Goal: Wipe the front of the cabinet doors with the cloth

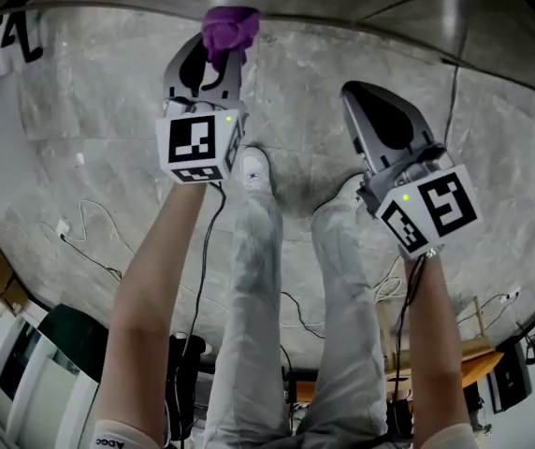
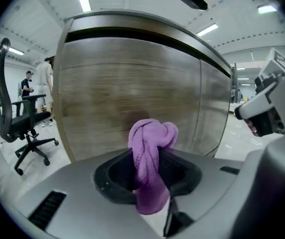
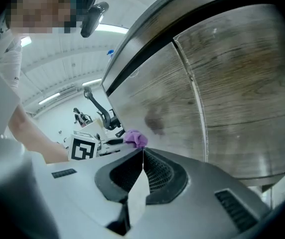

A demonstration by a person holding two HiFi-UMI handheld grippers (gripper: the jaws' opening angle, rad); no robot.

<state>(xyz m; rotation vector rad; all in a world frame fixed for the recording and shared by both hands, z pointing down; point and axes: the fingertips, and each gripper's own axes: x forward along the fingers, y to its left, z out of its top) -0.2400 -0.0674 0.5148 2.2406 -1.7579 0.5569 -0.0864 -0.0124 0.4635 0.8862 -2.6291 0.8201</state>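
Two grippers face the wooden cabinet doors [image 2: 127, 83]. Our left gripper [image 1: 214, 64] clamps a bunched purple cloth [image 2: 150, 143] close to the door front; we cannot tell whether it touches. Our right gripper [image 3: 142, 156], off to the right, has its jaws pressed together, empty.

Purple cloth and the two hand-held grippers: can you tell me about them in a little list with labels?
cloth: purple, bunched up, sticking out past the jaws
left hand-held gripper: shut on the cloth, pointed at the cabinet door
right hand-held gripper: jaws together, nothing between them
cabinet door: wood-grain front, straight ahead of the cloth
cloth touching the door: close, but cannot tell
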